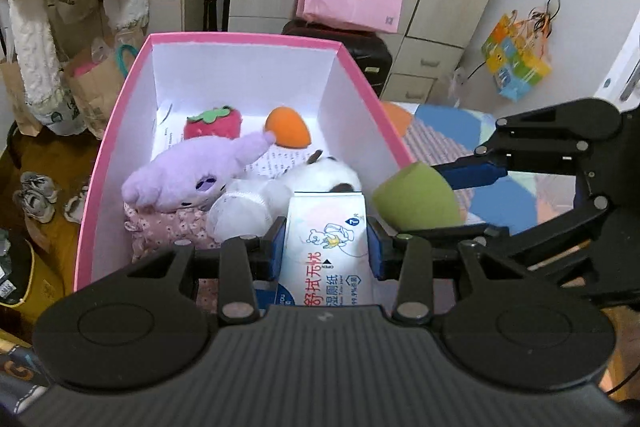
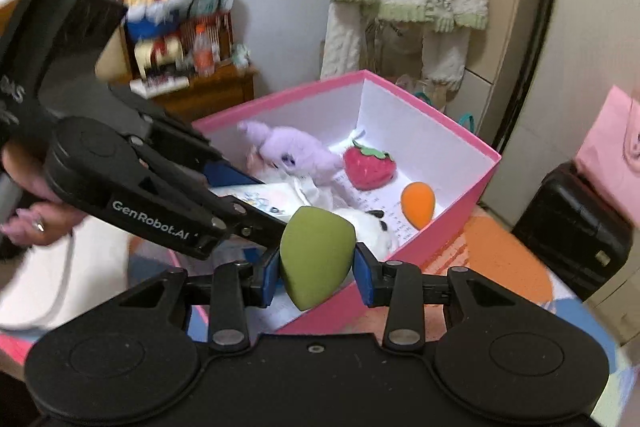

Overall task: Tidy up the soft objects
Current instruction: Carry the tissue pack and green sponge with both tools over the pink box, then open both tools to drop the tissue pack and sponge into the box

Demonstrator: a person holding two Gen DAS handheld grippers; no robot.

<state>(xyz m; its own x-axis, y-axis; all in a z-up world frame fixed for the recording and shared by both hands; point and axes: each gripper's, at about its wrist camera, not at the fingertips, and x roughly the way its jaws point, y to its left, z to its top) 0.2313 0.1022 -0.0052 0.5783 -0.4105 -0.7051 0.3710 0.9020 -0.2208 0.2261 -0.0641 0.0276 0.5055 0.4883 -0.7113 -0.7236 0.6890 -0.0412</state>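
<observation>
While the left claw (image 1: 326,251) clamps a glossy wipes pack (image 1: 327,247) over the pink box (image 1: 248,40), the right claw (image 2: 316,273) squeezes a matte, egg-shaped green sponge (image 2: 316,259) beside its near rim. Fuzzy plush toys (image 1: 192,173) crowd the box's near end; the far floor seems roomier.

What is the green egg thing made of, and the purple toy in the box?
The green egg looks like matte foam sponge: smooth, no shine, held between the right claw's pads. The purple toy looks like fuzzy plush fabric with soft stuffing; its surface is fluffy. The pink box seems to be cardboard.

left tongs (image 1: 326,249) clamping wipes pack (image 1: 326,247), pink box (image 1: 240,39) beyond
</observation>
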